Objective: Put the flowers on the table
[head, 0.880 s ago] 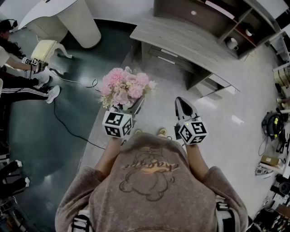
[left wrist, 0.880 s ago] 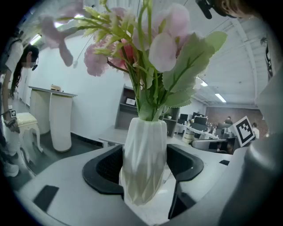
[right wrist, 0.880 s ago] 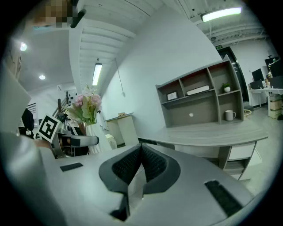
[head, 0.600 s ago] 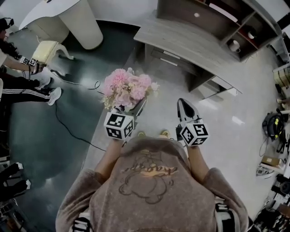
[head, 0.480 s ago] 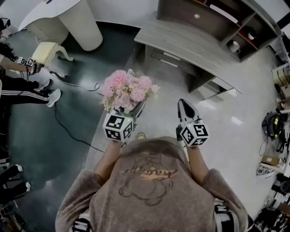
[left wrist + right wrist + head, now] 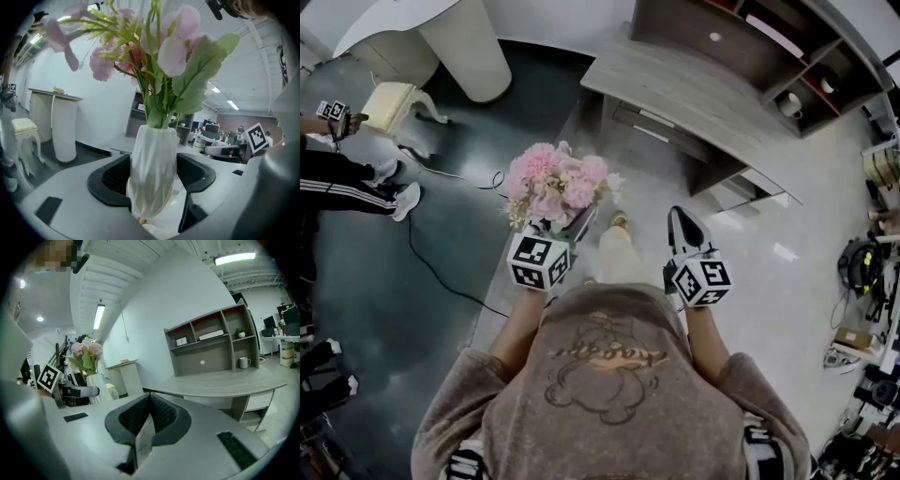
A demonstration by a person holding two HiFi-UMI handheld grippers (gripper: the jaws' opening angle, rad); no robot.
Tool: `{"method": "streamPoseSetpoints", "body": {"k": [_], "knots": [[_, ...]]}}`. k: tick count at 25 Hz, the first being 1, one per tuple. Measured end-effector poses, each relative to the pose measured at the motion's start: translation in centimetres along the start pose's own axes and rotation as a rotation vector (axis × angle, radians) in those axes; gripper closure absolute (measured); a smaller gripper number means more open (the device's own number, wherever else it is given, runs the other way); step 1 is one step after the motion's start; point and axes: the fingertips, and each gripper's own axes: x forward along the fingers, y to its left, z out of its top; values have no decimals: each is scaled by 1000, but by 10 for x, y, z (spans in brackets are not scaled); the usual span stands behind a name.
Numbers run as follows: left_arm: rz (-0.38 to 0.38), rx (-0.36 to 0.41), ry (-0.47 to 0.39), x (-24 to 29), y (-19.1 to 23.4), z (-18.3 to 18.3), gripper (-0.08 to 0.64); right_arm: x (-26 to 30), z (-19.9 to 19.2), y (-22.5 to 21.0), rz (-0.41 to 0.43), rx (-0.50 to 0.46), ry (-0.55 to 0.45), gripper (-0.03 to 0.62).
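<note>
Carry | flowers [image 6: 555, 187] held upright in white vase [image 6: 153, 159], clamped low between left gripper [image 6: 565, 228] fingers [image 6: 112, 176] so nothing is tipped | right gripper [image 6: 149, 401] fingers closed on nothing, held aside as spare | desk [image 6: 694, 89] well ahead, set-down judged not yet begun

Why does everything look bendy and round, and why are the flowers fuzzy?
Left gripper view: the wide lens bends the room and darkens the corners; the flowers close to it are blurry, the white vase sharper. Right gripper view: same bending, the desk curves, the ceiling light glares. Head view: straight desk edges bow too.
</note>
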Motion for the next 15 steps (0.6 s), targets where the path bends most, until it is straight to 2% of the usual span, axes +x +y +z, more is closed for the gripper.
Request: {"method": "streamPoseSetpoints", "body": {"k": [8,15], "knots": [[6,-16,7,74,41,26,239,79,22,-42,19,21,-5,607],[1,4,-10,148,76,78,239,156,62,-84,43,28,-19,607]]}}
